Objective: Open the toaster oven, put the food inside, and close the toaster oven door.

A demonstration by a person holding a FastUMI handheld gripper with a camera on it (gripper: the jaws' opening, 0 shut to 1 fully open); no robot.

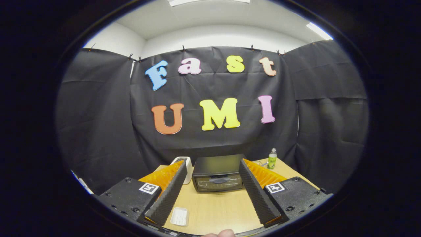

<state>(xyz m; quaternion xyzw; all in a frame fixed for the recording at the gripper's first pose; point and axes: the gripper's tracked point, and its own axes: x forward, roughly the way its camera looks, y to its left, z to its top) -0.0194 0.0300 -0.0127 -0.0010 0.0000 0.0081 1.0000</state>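
— Straight ahead of the hand-held gripper (213, 184), beyond its two fingers, what sits on the pale wooden table (220, 210)?

— A squat black toaster oven with a dark glass door (218, 177), facing the camera. Its front falls in the gap between the fingers, a shade right of the gap's middle, and its long axis runs crosswise to the line of the fingers.

— And the door?

— Up and flush against the front, with a dark handle bar across its upper part. Whether anything lies behind the glass I cannot tell; it is too dark and small.

— So how far along is the job?

— This fits either end: a closed oven waiting for food, or a closed oven with the food already in. The picture does not settle it.

— The fingers?

— Spread wide apart, holding nothing, well short of the oven, with bare tabletop between them.

— Any food to see?

— A small white rectangular tray (179, 216) lies on the table near the left finger, close to the camera; it looks empty, though I would not swear to it. A white box-shaped appliance (185, 166) stands just left of the oven, partly behind the left finger, and a small green bottle (272, 158) stands off to the right, further back.

— Anything else?

— A fingertip (221, 233) of the person shows below the gripper.
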